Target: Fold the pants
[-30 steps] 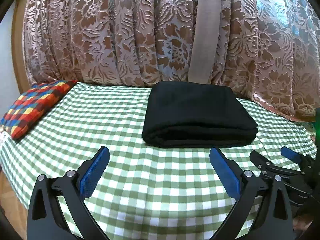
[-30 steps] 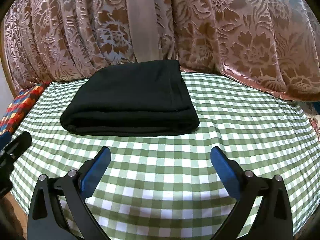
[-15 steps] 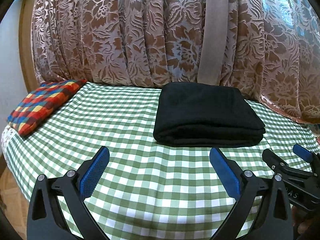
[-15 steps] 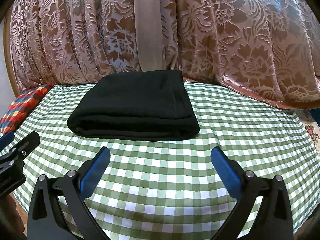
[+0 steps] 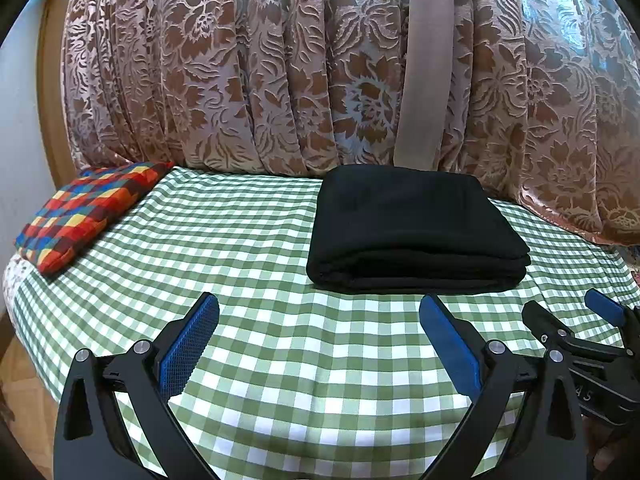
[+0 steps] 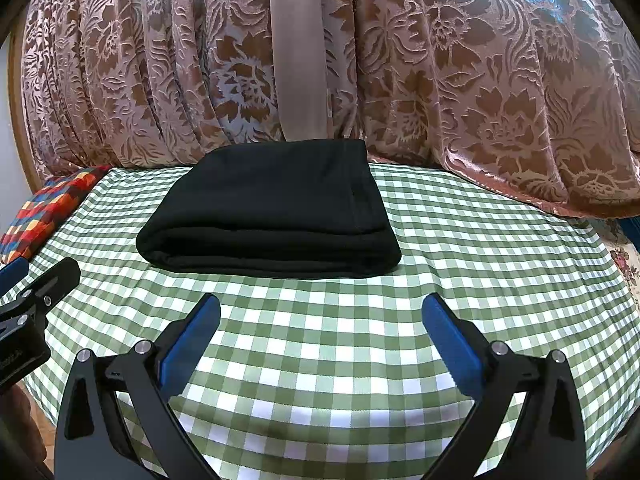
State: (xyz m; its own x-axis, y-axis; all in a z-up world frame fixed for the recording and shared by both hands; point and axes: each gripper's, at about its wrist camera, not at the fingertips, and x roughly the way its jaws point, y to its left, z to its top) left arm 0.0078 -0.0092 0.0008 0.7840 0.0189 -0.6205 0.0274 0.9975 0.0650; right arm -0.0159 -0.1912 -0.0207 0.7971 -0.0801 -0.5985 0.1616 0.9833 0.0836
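The black pants (image 5: 412, 232) lie folded in a neat rectangular stack on the green checked tablecloth (image 5: 248, 240), near its far edge; they also show in the right wrist view (image 6: 272, 220). My left gripper (image 5: 318, 320) is open and empty, hovering short of the stack's near edge. My right gripper (image 6: 320, 320) is open and empty too, also short of the stack. The right gripper shows at the right edge of the left wrist view (image 5: 576, 320). The left gripper's fingers (image 6: 44, 280) show at the left edge of the right wrist view.
A multicoloured checked cushion (image 5: 84, 216) lies at the table's far left corner. A brown floral curtain (image 5: 280, 72) hangs right behind the table and drapes onto its right side (image 6: 540, 168). The table's near edge drops to a wooden floor.
Both grippers have drawn back and tilted a little, so the folded pants sit lower and slightly farther in view. Both stay open and empty. The pants have not moved.
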